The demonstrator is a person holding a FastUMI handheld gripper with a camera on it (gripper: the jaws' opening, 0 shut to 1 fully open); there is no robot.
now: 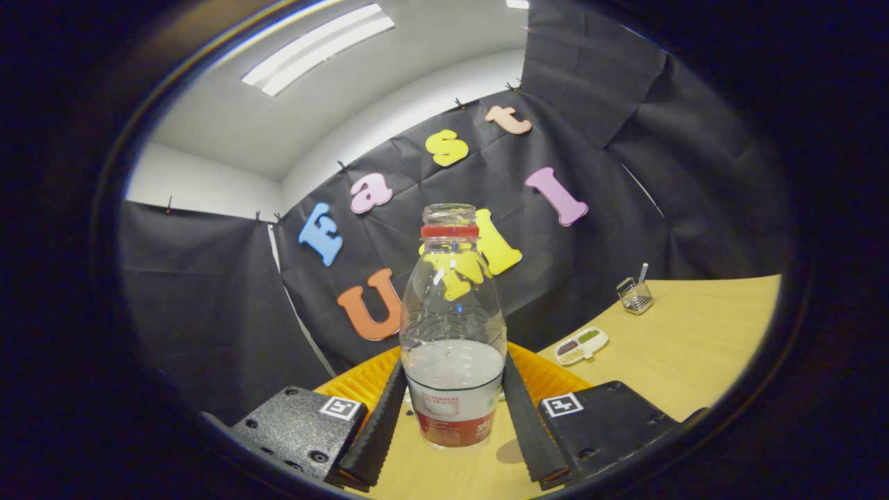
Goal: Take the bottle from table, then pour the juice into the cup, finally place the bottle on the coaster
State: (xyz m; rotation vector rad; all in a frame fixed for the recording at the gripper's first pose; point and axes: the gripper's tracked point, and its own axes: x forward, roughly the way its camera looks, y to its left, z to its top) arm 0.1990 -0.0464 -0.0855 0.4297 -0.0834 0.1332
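Tongs (455, 417) clamp both fingers on our uncapped, upright bottle (454, 326), low at the label, over the surface (667, 347) before an orange coaster (549, 375); tilting carelessly could spill juice.

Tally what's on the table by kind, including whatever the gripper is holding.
Bottles: 1, uncapped bottle, clamped between the gripper fingers
Orange ribbed items: 1, orange ribbed piece behind the bottle
Divided dishes: 1, small dish
Wire holders: 1, wire holder
Total: 4
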